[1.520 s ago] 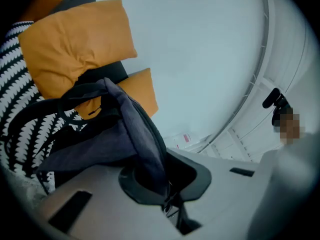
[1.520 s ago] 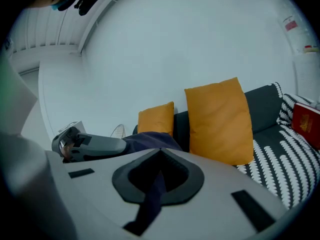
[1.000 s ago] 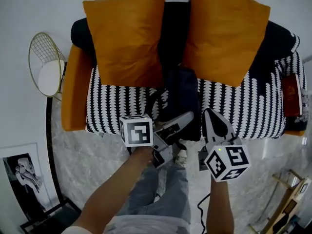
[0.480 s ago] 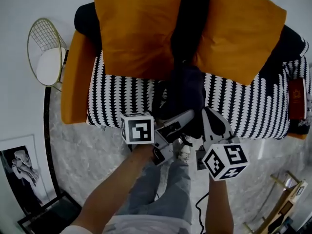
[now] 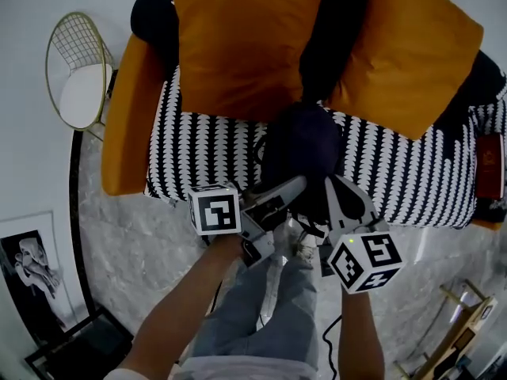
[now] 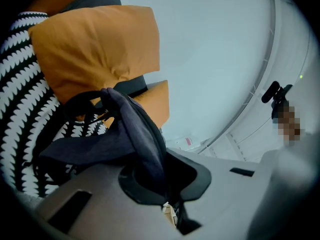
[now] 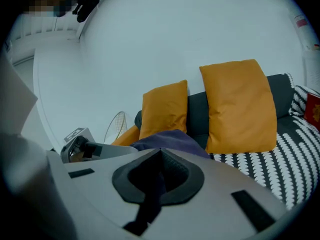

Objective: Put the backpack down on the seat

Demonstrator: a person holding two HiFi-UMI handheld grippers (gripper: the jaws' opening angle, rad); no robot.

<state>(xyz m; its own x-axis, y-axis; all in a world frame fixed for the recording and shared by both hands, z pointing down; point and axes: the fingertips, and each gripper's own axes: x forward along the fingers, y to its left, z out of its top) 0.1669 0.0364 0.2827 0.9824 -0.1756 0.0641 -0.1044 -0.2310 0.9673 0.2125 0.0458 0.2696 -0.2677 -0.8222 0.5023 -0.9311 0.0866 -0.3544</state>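
While on marble floor (image 5: 135, 236), patterned sofa (image 5: 214, 145)

The sofa (image 5: 210, 145) carries a left cushion (image 5: 245, 42) and a right cushion (image 5: 416, 50) against its back. A backpack (image 5: 303, 142) is mid-seat near the front edge, and a red book (image 5: 489, 165) is at the right end.

Dark navy backpack (image 5: 305, 145), soft and rounded, over the front middle of the black-and-white patterned seat (image 5: 207, 150).
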